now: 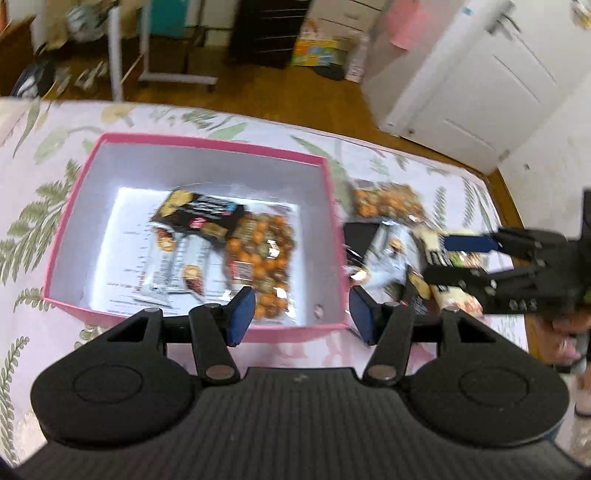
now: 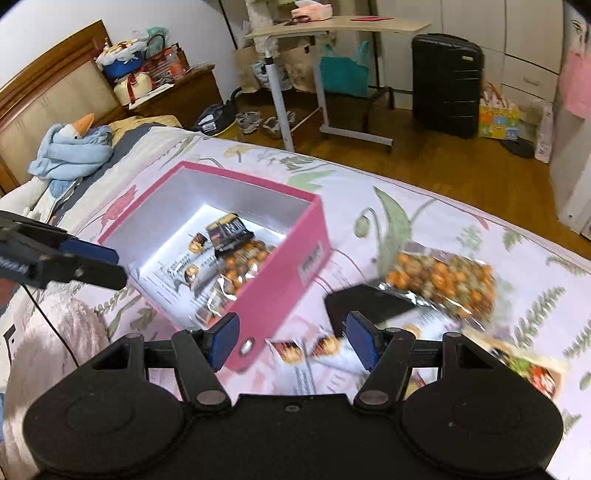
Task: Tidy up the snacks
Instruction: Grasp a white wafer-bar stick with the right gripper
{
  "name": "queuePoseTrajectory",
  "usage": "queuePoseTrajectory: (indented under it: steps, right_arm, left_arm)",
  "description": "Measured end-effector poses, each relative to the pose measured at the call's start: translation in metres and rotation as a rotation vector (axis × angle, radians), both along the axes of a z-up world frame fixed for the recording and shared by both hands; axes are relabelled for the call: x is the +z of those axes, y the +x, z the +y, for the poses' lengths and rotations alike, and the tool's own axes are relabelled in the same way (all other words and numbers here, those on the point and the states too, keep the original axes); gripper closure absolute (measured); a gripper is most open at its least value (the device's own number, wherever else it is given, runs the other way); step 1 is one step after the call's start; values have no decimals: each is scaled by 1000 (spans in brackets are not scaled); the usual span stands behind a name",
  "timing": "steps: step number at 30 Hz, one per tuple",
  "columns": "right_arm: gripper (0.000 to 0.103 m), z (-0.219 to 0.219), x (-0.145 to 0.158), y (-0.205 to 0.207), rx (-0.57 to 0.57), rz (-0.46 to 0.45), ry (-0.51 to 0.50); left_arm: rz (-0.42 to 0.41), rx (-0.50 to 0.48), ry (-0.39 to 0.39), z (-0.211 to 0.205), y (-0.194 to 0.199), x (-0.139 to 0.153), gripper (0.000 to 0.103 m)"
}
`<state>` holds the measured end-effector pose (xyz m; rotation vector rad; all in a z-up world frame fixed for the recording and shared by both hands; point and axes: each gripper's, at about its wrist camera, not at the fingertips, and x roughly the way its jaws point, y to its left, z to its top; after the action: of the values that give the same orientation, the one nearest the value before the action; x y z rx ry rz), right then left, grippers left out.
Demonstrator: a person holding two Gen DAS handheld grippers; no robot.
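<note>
A pink box (image 1: pixel 207 143) with a white inside sits on the floral bedspread and also shows in the right wrist view (image 2: pixel 295 266). Inside lie a black snack packet (image 1: pixel 199 216), a white packet (image 1: pixel 173 273) and a clear bag of orange nuts (image 1: pixel 262 258). To its right on the bed lie another nut bag (image 2: pixel 447 280), a black packet (image 2: pixel 365 302) and white packets (image 2: pixel 306 354). My left gripper (image 1: pixel 301 314) is open and empty over the box's near right corner. My right gripper (image 2: pixel 291 338) is open and empty above the loose white packets, and shows side-on in the left wrist view (image 1: pixel 439 254).
The floral bed (image 2: pixel 406 221) ends at a wooden floor beyond. A rolling table (image 2: pixel 332 33), a black suitcase (image 2: pixel 447 81) and bags stand across the room. A blue plush toy (image 2: pixel 70 147) lies at the bed's head. A white door (image 1: pixel 480 85) stands at right.
</note>
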<state>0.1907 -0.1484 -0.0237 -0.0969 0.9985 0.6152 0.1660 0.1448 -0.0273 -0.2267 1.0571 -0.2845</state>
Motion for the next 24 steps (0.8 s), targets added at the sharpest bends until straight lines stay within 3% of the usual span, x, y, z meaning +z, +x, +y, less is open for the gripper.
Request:
queuePoseTrajectory:
  steps: [4,9,12,17,21,24]
  right_arm:
    - [33,-19,-7,-7,-19,-13,-3]
    - [33,-44,-26,-10,-27,-38,7]
    - [33,-38,-39,-16,77,-140,-41]
    - [34,-13,-69,-12,284,-193,-175]
    - [47,-13,-95,10,365,-156,-222]
    - [47,-19,-104,18,413,-169,-255]
  left_arm:
    - [-27,-42,31,-36,-16,5,48]
    - [-12,-37,26,-79,-25,-11,48]
    - [16,-11,15,-100,-31,-28,48]
    - [51,76,8,-125,-36,-67,48]
    - [56,72,51,-144,-28,-92,50]
    - [19,108,85,-149,-19,-104,50]
